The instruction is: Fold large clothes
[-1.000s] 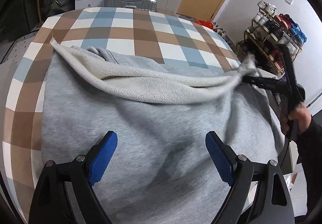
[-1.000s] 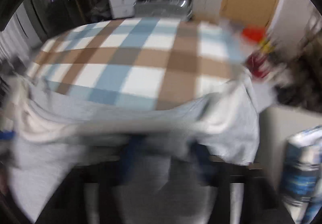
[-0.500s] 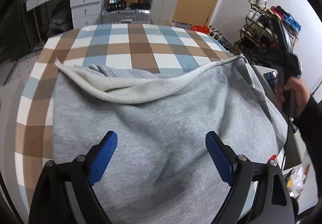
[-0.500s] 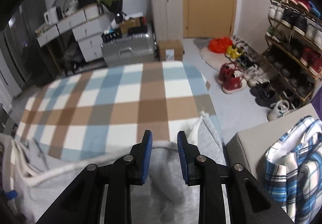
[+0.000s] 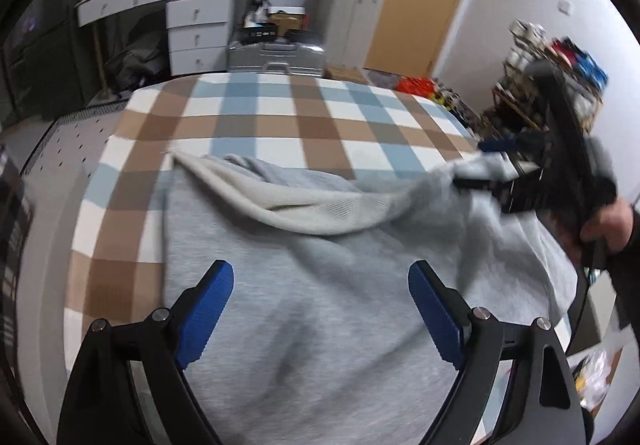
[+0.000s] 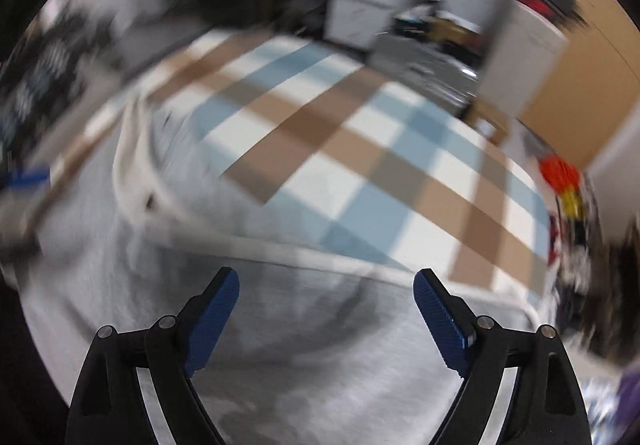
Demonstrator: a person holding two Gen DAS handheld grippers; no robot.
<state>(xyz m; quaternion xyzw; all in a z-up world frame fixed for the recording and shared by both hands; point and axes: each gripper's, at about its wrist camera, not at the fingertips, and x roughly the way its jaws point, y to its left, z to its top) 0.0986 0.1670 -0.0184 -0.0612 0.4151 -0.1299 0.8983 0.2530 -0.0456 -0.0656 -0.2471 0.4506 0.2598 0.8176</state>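
left gripper (image 5: 320,287): black two-finger frame, angular arms, silver round screw heads at the pivots
left pads (image 5: 208,315): blue, ribbed face, long and flat
right gripper (image 6: 326,295): same build; black arms, silver screws, pale slots in the lower arms
right pads (image 6: 440,321): blue, finely ridged
right hand (image 5: 604,223): dark sleeve at the wrist, blurred
cable: thin black lead below that hand

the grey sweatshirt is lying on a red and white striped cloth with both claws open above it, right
Not quite. The grey sweatshirt lies on a checked cloth of brown, blue and white squares, not red and white stripes; the left wrist view shows it clearly. The rest holds: the left claw and the right claw are both open above the fabric, nothing pinched between their pads.
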